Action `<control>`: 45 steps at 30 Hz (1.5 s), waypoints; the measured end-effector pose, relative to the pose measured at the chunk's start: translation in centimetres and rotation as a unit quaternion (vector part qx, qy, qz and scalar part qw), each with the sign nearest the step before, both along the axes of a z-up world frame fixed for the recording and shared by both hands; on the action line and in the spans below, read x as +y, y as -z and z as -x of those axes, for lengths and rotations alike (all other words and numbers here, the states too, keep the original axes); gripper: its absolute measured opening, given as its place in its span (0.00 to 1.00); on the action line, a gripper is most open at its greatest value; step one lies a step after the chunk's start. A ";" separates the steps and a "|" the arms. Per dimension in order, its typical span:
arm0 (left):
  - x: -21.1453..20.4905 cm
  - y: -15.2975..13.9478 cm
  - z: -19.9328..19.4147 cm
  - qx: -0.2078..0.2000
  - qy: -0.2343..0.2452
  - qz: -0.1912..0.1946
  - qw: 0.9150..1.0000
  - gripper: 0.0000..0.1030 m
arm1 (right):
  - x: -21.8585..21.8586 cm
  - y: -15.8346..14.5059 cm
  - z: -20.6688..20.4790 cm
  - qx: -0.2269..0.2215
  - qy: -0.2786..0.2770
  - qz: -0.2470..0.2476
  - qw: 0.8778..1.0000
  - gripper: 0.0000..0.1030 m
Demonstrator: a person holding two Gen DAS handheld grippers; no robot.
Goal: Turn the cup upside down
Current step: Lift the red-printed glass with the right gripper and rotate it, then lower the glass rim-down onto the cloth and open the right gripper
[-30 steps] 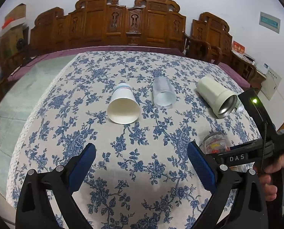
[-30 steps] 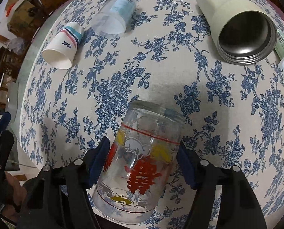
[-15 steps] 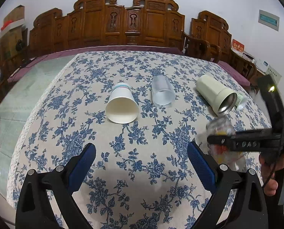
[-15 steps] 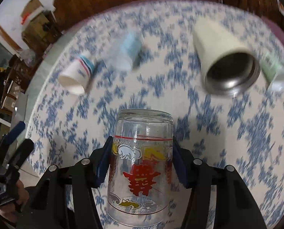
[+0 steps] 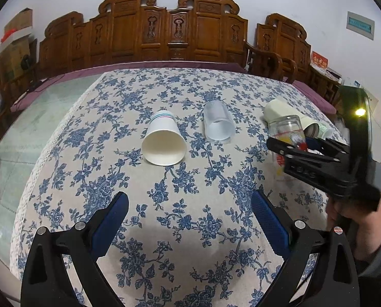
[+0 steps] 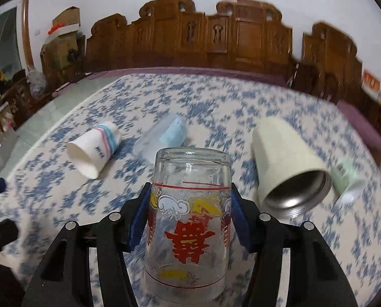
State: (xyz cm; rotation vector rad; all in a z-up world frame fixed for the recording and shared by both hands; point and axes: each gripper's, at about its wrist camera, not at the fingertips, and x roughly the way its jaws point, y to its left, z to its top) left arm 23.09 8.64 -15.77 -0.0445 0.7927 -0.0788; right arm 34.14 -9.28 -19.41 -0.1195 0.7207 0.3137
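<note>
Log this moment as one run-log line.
right gripper: shut on glass cup, lifted | left gripper: open, holding nothing | paper cup: on its side on tablecloth

Legible markings on the cups.
Glass cup (image 6: 189, 220) bears a red double-happiness character (囍); paper cup's (image 6: 94, 151) blue print is unreadable.

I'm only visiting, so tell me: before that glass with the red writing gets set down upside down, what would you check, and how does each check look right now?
1. Grip: the right gripper has a blue finger on each side of the glass. Ok.
2. Glass turned over: its thick base points away from the camera, and whether it is fully upside down is unclear. Cannot tell.
3. Landing spot: the cloth under the glass is hidden by it. Cannot tell.
4. Neighbours: the cream flask lies close on the right. Not ok.
5. Left gripper: open, holding nothing, apart from the glass. Ok.
6. Paper cup: lying well off to the left. Ok.
</note>
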 end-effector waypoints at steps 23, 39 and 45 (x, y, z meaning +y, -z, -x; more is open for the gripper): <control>-0.2 -0.3 0.1 -0.007 -0.002 -0.003 1.000 0.90 | -0.8 3.3 -0.2 0.172 -0.021 0.013 0.985 0.60; -0.4 -0.4 0.1 -0.004 0.001 0.000 1.000 0.90 | 1.1 3.7 -4.3 0.339 -0.099 0.061 0.933 0.58; -0.5 -0.5 0.2 -0.007 0.001 -0.001 1.000 0.90 | 0.1 -0.8 -0.9 0.177 -0.103 -0.006 0.979 0.57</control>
